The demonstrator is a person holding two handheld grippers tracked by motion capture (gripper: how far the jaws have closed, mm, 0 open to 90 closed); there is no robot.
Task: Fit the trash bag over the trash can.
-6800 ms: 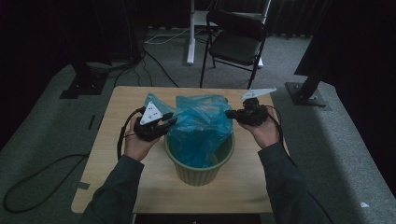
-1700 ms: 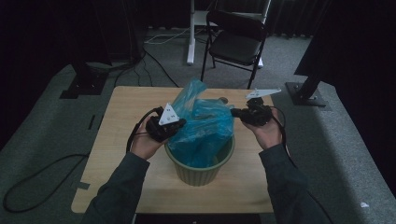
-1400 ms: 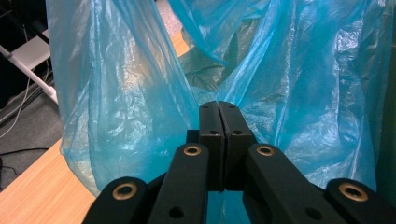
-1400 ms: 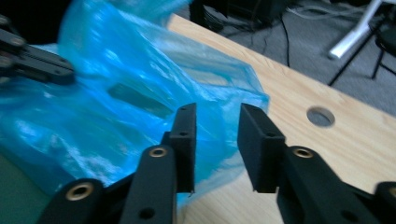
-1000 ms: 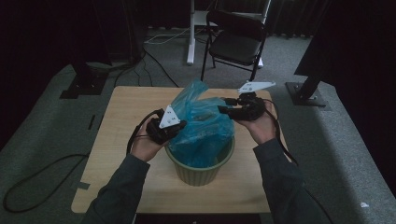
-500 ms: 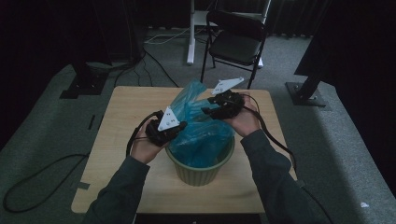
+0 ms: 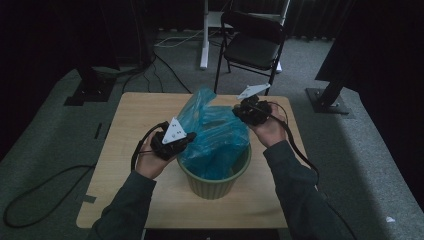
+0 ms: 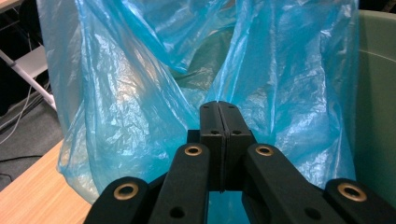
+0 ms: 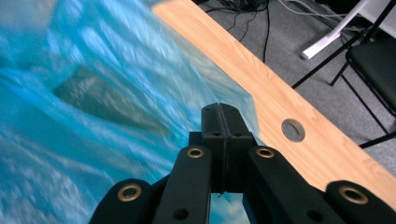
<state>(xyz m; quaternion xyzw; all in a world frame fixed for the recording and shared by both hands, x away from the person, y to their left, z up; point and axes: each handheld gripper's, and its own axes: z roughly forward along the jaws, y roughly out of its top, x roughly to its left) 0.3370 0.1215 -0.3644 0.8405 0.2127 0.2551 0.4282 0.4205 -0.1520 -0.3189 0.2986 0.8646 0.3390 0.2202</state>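
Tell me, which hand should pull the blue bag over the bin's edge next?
Probably the left. The left gripper is pinched shut at the blue bag right above the green bin's rim. The right gripper has just closed farther back.

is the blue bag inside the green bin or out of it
Partly in: the blue bag sits down in the green bin, its top bunched up above the rim.

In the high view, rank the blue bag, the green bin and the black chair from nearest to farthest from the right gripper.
From the right gripper:
1. Blue bag, right at its tip, on the bin's far side.
2. Green bin, below, toward the table's near edge.
3. Black chair, on the floor beyond the table.
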